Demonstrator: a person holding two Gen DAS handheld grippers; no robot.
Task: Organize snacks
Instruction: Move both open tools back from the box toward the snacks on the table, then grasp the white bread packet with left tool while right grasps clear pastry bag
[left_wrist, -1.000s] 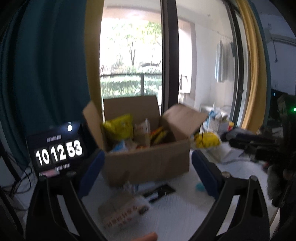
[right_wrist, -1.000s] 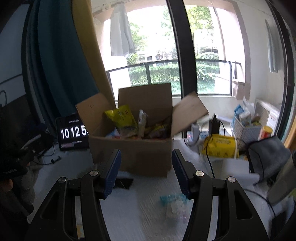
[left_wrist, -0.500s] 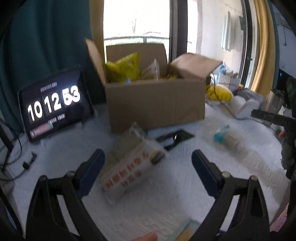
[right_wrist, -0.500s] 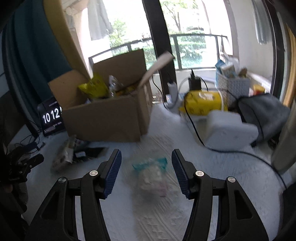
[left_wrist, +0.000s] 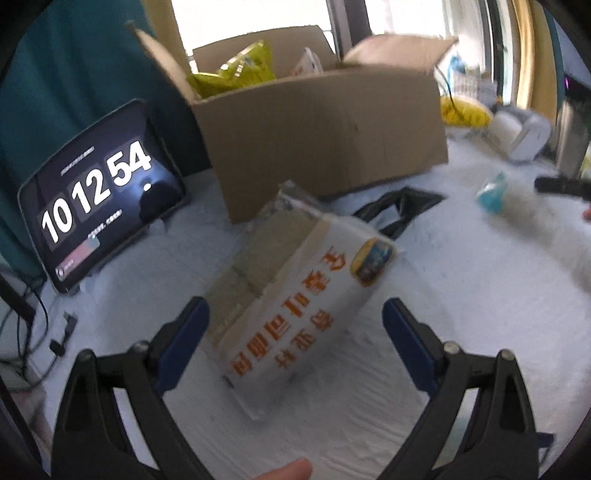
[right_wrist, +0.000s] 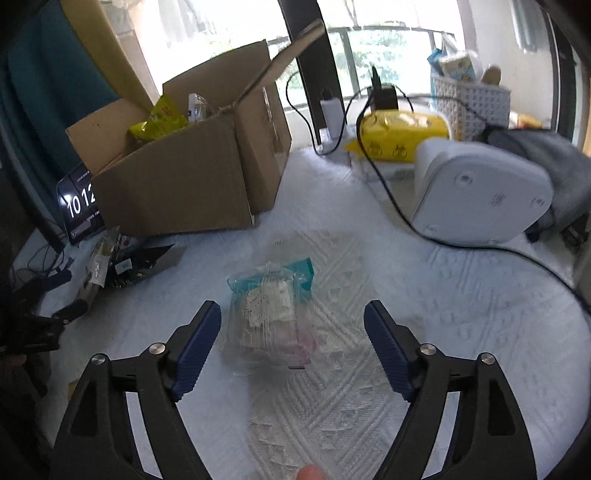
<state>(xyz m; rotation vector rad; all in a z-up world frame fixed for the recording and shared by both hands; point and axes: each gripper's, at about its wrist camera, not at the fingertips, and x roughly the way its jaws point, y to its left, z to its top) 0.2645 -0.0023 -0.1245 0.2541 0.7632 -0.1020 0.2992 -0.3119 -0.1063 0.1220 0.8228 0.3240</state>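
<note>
Crinkly clear plastic with a teal end, the snack packet (right_wrist: 271, 306) lies on the desk (right_wrist: 424, 332) between the opening, empty jaws of the right hand-held gripper (right_wrist: 291, 332). It looks light, soft and slippery; pinch across its middle. The left hand-held gripper (left_wrist: 295, 332) gapes empty over a stiffer white snack pack (left_wrist: 303, 295).

The snack pack (left_wrist: 303, 306) is white with orange lettering; the box (left_wrist: 325, 136) brown; the tablecloth (right_wrist: 424, 332) pale, diamond-embossed.

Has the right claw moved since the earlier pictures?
Yes. The right claw came down toward the clear snack bag; the cardboard box now sits higher and further left.
</note>
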